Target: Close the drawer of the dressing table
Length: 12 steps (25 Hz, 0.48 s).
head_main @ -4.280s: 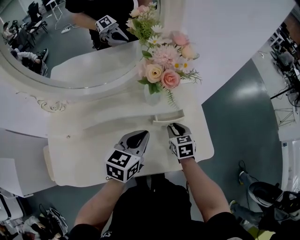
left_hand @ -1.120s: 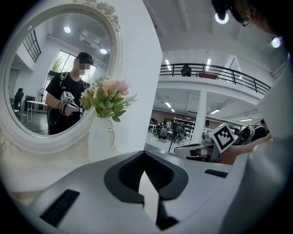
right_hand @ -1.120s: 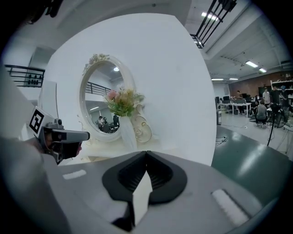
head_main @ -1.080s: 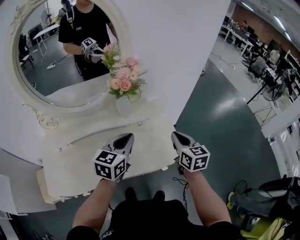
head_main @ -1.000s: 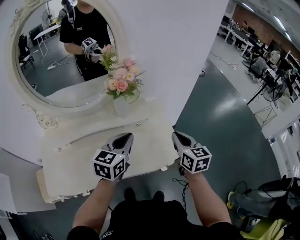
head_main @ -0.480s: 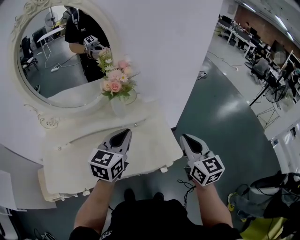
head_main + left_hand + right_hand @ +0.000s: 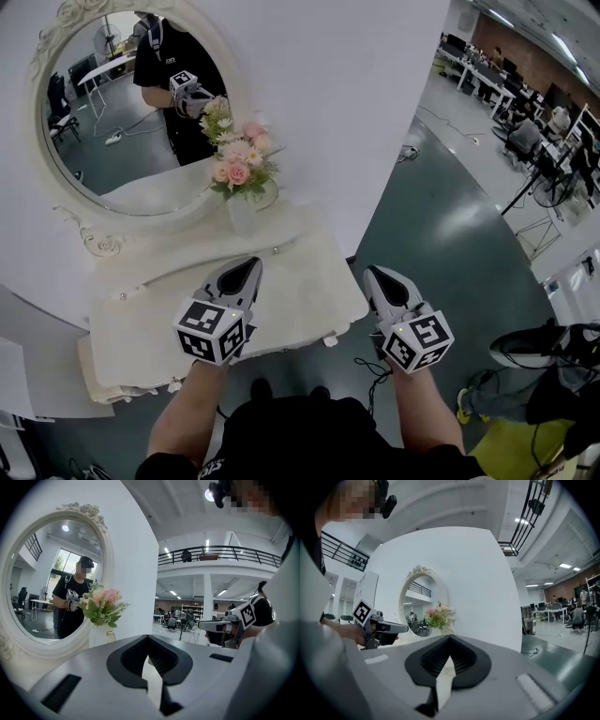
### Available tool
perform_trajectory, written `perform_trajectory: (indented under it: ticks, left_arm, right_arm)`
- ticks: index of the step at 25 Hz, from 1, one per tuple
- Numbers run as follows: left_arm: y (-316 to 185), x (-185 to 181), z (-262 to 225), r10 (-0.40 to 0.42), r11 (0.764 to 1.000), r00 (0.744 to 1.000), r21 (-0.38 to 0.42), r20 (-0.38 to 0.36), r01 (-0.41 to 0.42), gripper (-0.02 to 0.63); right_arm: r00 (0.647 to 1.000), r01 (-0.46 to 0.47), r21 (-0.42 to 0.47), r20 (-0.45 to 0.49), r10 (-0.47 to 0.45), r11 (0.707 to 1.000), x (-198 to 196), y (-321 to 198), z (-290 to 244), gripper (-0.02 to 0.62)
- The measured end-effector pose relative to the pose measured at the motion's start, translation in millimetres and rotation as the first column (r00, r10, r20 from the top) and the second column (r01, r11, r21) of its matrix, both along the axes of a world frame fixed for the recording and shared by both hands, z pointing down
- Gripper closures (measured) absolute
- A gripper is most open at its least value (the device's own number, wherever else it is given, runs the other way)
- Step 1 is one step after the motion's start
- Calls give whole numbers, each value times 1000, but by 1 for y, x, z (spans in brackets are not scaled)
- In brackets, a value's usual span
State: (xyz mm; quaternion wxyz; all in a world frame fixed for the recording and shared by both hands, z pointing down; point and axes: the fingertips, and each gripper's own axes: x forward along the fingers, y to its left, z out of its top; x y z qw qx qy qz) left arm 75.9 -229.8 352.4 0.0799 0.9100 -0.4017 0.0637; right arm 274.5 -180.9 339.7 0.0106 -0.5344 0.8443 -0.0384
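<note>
The white dressing table (image 7: 159, 328) stands against the wall under an oval mirror. Its small drawer (image 7: 286, 246), marked by a round knob (image 7: 275, 250), lies flush with the raised shelf at the back right. My left gripper (image 7: 253, 262) hovers over the tabletop in front of the shelf, shut and empty. Past the table's right edge, above the floor, my right gripper (image 7: 371, 271) is held shut with nothing in it. Neither touches the drawer. In the left gripper view the jaw tips (image 7: 148, 637) meet; so do those in the right gripper view (image 7: 450, 637).
A vase of pink flowers (image 7: 239, 173) stands on the shelf beside the mirror frame (image 7: 70, 220). A second knob (image 7: 122, 296) sits at the shelf's left. Grey floor with a cable (image 7: 380, 367) lies to the right; desks and chairs are far off.
The drawer, open with my right gripper at its front in the oldest frame, now sits flush. Both grippers have risen and drawn back; the right one has swung right, off the table edge.
</note>
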Motion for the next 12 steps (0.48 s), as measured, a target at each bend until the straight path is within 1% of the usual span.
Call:
perform_trajectory:
  ticks: [12]
  left_arm:
    - [0, 2, 7, 16, 1000, 1000, -20, -2, -16, 600]
  right_arm:
    - [1000, 6, -15, 12, -6, 1000, -7, -3, 2, 588]
